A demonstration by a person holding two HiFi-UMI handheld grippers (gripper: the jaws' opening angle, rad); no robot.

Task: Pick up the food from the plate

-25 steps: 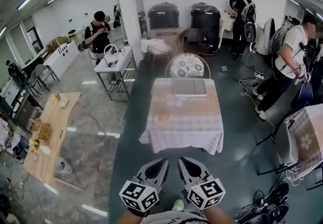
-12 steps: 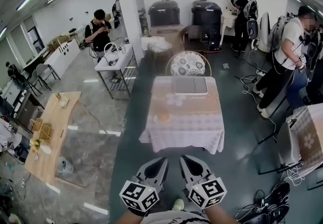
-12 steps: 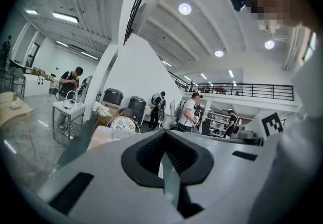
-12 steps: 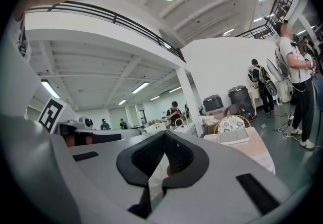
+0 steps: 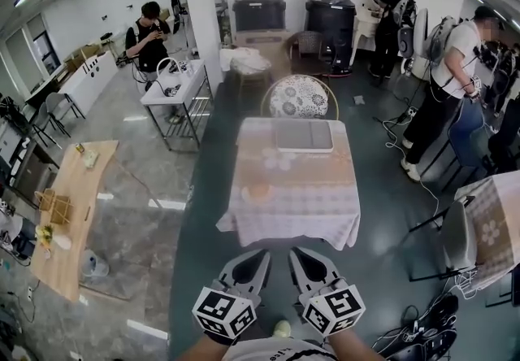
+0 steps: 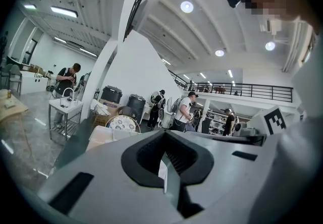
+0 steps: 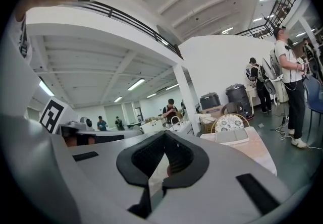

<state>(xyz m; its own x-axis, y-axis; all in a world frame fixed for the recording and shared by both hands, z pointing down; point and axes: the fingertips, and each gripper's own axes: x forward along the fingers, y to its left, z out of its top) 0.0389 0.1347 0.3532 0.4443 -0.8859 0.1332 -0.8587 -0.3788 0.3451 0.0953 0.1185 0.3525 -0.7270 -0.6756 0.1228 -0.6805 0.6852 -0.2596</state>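
Ahead stands a table [image 5: 325, 213] under a pale checked cloth. Near its front left lies a round plate [image 5: 260, 191] with orange-toned food, too small to make out. Both grippers hang low at the bottom of the head view, well short of the table. My left gripper [image 5: 258, 258] is shut with nothing in it, and so is my right gripper [image 5: 300, 257]. In the left gripper view the left gripper [image 6: 164, 136] points over the table [image 6: 101, 134]. In the right gripper view the right gripper [image 7: 164, 136] has its jaws together, with the table [image 7: 257, 150] at right.
A grey tray [image 5: 305, 136] and pale dishes [image 5: 276, 160] sit farther back on the table. Behind it is a round-backed chair [image 5: 298, 97]. A wooden table [image 5: 73, 213] stands at left, a second clothed table [image 5: 491, 225] at right. Several people stand around; cables [image 5: 422, 335] lie on the floor.
The view has shifted forward and a little left, so the table sits slightly nearer. Both grippers keep the same shut pose at the bottom of the view.
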